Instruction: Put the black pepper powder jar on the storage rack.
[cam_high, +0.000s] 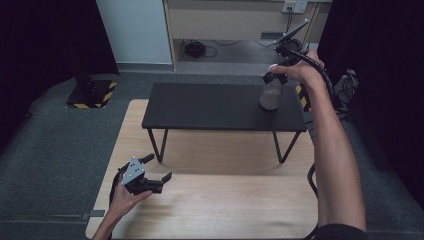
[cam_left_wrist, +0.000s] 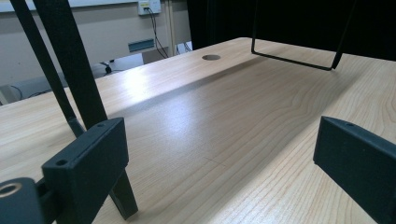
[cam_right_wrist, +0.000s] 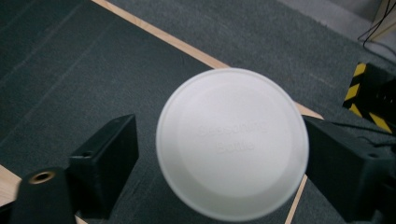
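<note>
A clear seasoning bottle (cam_high: 271, 96) with pale contents stands upright at the right end of the low black table (cam_high: 210, 105). My right gripper (cam_high: 275, 76) hangs directly over it, pointing down. In the right gripper view the white lid (cam_right_wrist: 232, 142) sits between the jaws of my right gripper (cam_right_wrist: 218, 140); the right jaw meets the rim and a narrow gap shows at the left jaw. My left gripper (cam_high: 159, 167) rests low over the wooden table (cam_high: 225, 200) at the front left. Nothing lies between the spread jaws of my left gripper (cam_left_wrist: 219, 140).
The black table stands on thin metal legs (cam_left_wrist: 70, 70) on the wooden top, which has a cable hole (cam_left_wrist: 211, 57). A yellow-and-black striped base (cam_high: 90, 95) sits on the grey carpet at the left. Cables (cam_high: 196, 49) lie on the floor behind.
</note>
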